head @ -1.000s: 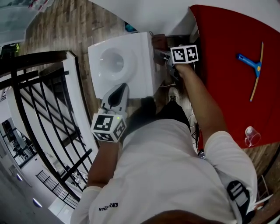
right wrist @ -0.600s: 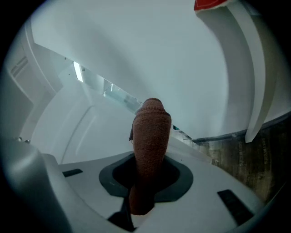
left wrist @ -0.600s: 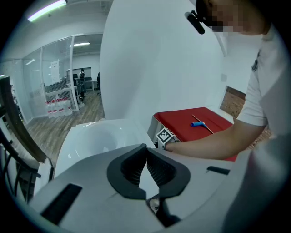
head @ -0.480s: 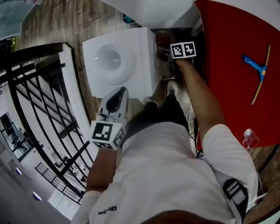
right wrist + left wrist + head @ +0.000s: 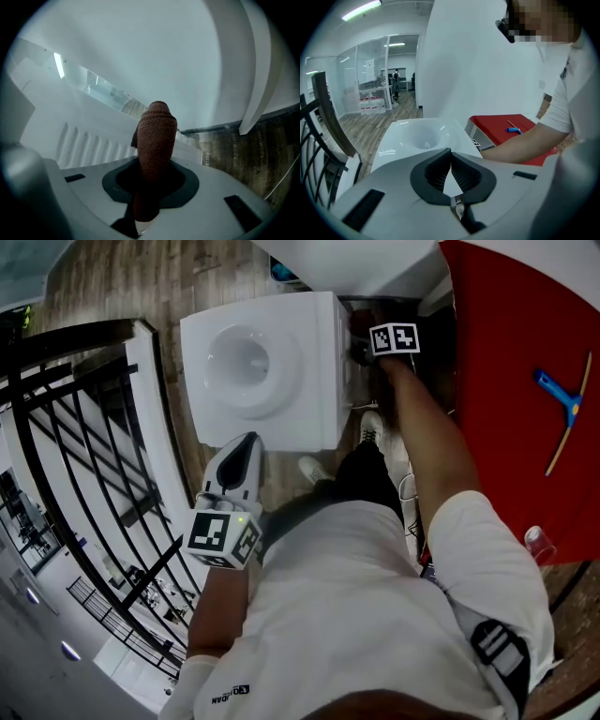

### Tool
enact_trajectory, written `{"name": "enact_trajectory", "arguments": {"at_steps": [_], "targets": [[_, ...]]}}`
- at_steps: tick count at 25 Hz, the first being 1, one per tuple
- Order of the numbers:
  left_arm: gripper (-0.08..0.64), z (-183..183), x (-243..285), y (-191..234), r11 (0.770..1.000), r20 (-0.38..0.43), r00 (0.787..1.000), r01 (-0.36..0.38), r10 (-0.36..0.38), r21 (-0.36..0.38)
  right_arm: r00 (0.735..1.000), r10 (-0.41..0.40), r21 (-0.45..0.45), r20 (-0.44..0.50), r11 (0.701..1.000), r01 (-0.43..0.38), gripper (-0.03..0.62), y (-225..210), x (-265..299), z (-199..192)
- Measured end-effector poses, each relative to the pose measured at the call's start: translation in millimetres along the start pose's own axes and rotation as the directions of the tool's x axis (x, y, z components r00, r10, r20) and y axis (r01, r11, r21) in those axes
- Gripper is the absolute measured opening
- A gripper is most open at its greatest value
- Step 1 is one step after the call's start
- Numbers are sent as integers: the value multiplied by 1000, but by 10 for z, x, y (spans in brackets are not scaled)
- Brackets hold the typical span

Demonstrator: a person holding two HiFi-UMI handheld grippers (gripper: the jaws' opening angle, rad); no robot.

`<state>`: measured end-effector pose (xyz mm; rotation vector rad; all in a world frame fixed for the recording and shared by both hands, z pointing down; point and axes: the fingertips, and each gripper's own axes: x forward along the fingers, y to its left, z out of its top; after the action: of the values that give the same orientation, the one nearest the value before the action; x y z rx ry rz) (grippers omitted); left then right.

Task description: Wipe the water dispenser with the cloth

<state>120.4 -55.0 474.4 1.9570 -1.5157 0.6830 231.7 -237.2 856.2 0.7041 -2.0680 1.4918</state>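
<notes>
Brown cloth [image 5: 157, 136] is sitting clamped between the jaws of the right gripper [image 5: 364, 351], close to the ribbed side panel of the white water dispenser [image 5: 281, 381]. On the dispenser's near side, the left gripper [image 5: 246, 446] is hovering, its jaws pressed together on nothing.

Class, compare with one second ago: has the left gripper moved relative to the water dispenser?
Yes. The left gripper has drawn back slightly toward the person: less of it overlaps the water dispenser at its front edge than before.
</notes>
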Motion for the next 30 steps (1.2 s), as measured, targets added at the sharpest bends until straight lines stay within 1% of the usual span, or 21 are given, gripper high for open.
{"name": "enact_trajectory", "arguments": {"at_steps": [4, 6, 9, 11, 15, 19, 24, 27, 30], "targets": [[0, -35, -95, 102, 999, 17, 1000, -21, 22, -38, 998, -48, 11, -31, 999, 48, 84, -103, 71, -64], [0, -54, -149, 122, 999, 19, 1000, -24, 25, -38, 996, -78, 5, -45, 997, 79, 84, -142, 75, -93], [0, -103, -221, 139, 999, 27, 999, -17, 18, -37, 991, -121, -30, -62, 992, 120, 84, -150, 41, -128], [0, -130, -287, 152, 999, 40, 999, -9, 11, -36, 989, -134, -61, -56, 990, 131, 84, -87, -14, -131], [0, -211, -447, 172, 999, 68, 998, 23, -21, -27, 989, -146, -86, -20, 986, 143, 84, 73, -217, -191], [0, -333, -712, 161, 997, 81, 994, 69, -67, -17, 986, -168, -87, 9, 982, 168, 84, 257, -521, -379], [-1, -435, -1006, 229, 989, 130, 981, 143, -145, 24, 972, -206, -55, 110, 976, 212, 84, 507, -978, -471], [0, -514, -1202, 295, 985, 164, 971, 169, -172, 32, 966, -212, -53, 150, 974, 222, 84, 714, -1203, -647], [0, -673, -1433, 401, 980, 182, 963, 196, -199, 34, 955, -229, -23, 191, 971, 237, 84, 931, -1394, -971]]}}
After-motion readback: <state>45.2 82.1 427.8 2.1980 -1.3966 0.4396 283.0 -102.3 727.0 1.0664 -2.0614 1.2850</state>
